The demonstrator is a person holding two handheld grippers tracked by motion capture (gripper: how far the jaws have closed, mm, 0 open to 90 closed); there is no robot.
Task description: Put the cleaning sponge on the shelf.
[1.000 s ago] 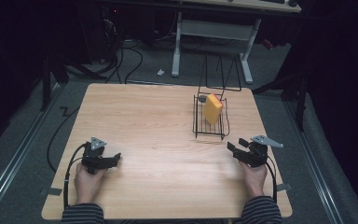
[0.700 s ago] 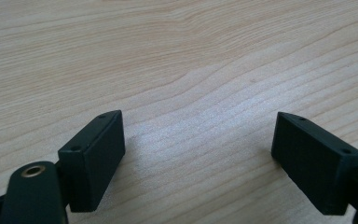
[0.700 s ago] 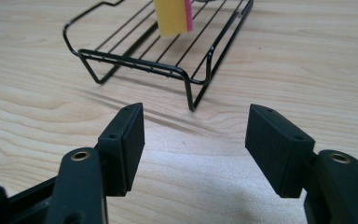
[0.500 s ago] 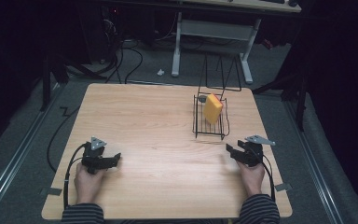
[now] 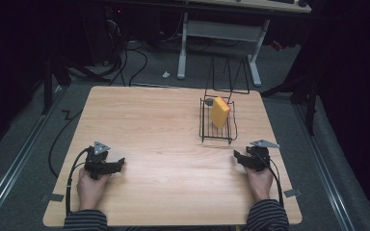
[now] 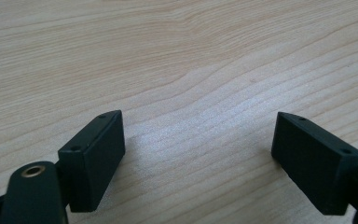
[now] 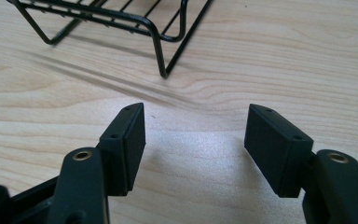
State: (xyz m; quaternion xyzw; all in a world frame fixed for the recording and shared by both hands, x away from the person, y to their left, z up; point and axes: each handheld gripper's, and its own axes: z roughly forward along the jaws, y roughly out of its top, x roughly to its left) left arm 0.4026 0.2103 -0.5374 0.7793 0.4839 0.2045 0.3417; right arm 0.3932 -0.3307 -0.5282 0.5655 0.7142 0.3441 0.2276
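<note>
A black wire rack (image 5: 203, 126) stands on the right half of the wooden table (image 5: 154, 125), and a yellow block (image 5: 219, 111) leans inside it. My right gripper (image 5: 237, 158) rests low near the table's front right, just in front of the rack, jaws open and empty. In the right gripper view its jaws (image 7: 196, 140) frame bare wood, with the rack's corner foot (image 7: 165, 70) a little ahead. My left gripper (image 5: 119, 162) lies at the front left, far from the rack, open with nothing between its fingers (image 6: 93, 158).
A small grey object (image 5: 208, 102) sits at the rack's far left corner. Black cables (image 5: 72, 168) trail from both grippers toward the front edge. A white desk frame (image 5: 219, 29) and floor cables lie beyond the table's far edge.
My right gripper has sunk a little toward the tabletop and drifted slightly left. The left gripper, the rack and the yellow block have stayed put.
</note>
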